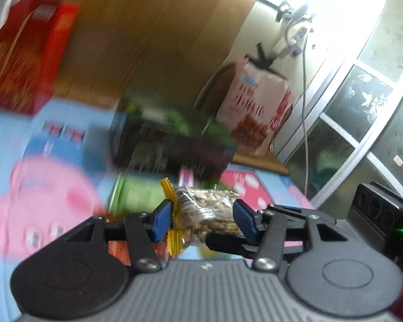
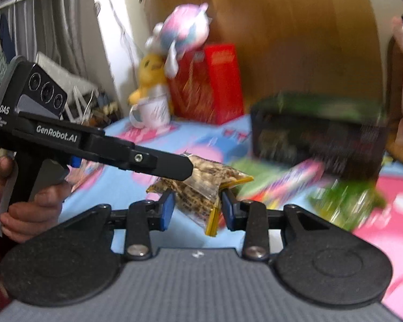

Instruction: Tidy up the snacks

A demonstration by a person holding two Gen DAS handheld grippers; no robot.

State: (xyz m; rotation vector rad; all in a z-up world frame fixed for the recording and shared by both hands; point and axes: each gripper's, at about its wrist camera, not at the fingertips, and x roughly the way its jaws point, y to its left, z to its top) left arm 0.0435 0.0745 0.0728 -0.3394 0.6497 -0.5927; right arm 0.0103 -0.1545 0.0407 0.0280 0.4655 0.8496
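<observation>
Snack packs: two clear packs with yellow crimped ends, one per gripper, both lifted off the blue cartoon sheet [image 2: 137,161].

Left gripper [image 1: 202,221]: fingers clamped on pack A [image 1: 207,214]. The left pad bites the yellow crimp and the right pad presses the far end of the film, so the body spans the gap between the tips. In the right view, the left gripper's black finger lies across the top of that pack.

Right gripper [image 2: 197,210]: fingers closed on pack B [image 2: 193,201]. It sits skewed between the pads, with its yellow seam hanging just inside the right pad and a corner poking below the tips.

The black bin [image 1: 172,145] is ahead of both sets of fingers, beyond the packs. It looks like the drop target, but that's a guess. Loose wrappers [image 2: 344,201] lie ahead-right of the right fingers, in front of the bin.

Risks:
- The two packs overlap in the right view; I can't tell if they touch. If they do, pulling the grippers apart could drag one out.
- Pack A's left hold is on crimp only, and film is slippery, so a fast swing could peel it free. Heavy background blur suggests fast motion.
- Pack B is held off-centre, so it may rotate and slide down past the pads.
- Releasing short of the bin drops it into the wrappers.
</observation>
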